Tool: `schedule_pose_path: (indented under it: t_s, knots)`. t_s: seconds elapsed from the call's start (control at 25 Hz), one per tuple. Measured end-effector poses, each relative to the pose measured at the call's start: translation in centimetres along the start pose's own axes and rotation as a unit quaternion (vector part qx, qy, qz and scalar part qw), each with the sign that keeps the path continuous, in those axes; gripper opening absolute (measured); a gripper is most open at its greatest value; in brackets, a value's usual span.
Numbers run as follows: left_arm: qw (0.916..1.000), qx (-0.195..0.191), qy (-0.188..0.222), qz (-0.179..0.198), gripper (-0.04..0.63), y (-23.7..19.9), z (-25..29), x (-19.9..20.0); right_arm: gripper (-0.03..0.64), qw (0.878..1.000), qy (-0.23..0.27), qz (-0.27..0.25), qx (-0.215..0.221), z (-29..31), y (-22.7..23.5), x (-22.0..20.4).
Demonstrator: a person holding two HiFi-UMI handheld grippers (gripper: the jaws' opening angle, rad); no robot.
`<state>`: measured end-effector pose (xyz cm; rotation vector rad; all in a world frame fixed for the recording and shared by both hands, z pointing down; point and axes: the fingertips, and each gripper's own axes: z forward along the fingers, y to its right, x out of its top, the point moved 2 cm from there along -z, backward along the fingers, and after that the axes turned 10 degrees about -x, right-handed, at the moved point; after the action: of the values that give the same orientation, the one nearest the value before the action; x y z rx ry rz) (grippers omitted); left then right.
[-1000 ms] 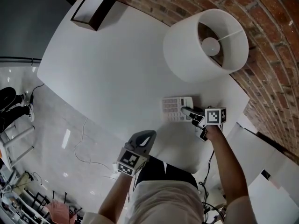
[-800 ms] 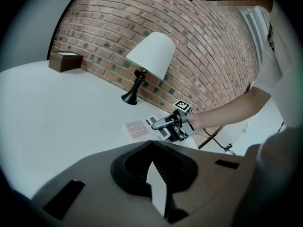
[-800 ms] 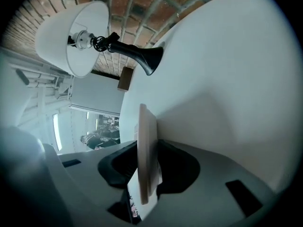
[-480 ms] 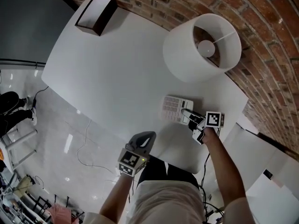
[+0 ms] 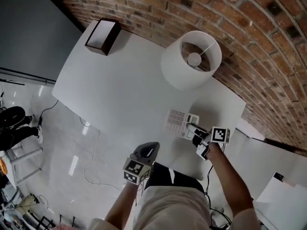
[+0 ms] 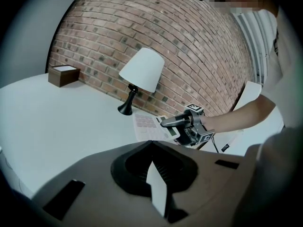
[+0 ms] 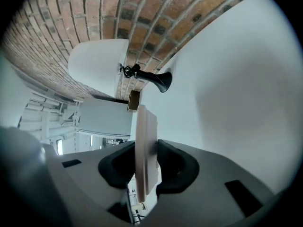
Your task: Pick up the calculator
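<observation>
At the near right part of the white table [image 5: 120,85], the right gripper [image 5: 191,127] has its 2 fingers pinching the calculator [image 5: 178,122] by its right end. The pale keypad sticks out to the left, on the near side of the white lamp [image 5: 191,60]. At the table's near edge, well apart from the calculator, the left gripper [image 5: 150,146] has its fingers pressed together at the tips on nothing. A dark brown box [image 5: 102,36] sits at the far left corner by the brick wall [image 5: 259,42].
</observation>
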<state>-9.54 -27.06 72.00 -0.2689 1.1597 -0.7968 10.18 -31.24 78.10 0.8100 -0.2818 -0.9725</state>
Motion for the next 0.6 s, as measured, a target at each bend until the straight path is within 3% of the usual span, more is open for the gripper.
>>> schedule_pose_path:
  t_s: [0.2, 0.6]
  knots:
    - [1.0000, -0.002, 0.001, 0.008, 0.012, 2.3, -1.2, 0.2, 0.115, 0.994, 0.027, 0.045, 0.096, -3.6, -4.2, -1.6]
    - [0.9993, 0.029, 0.021, 0.011, 0.012, 7.3, -3.7, -0.6, 0.115, 0.994, 0.048, 0.055, 0.077, -12.5, -4.6, -6.1]
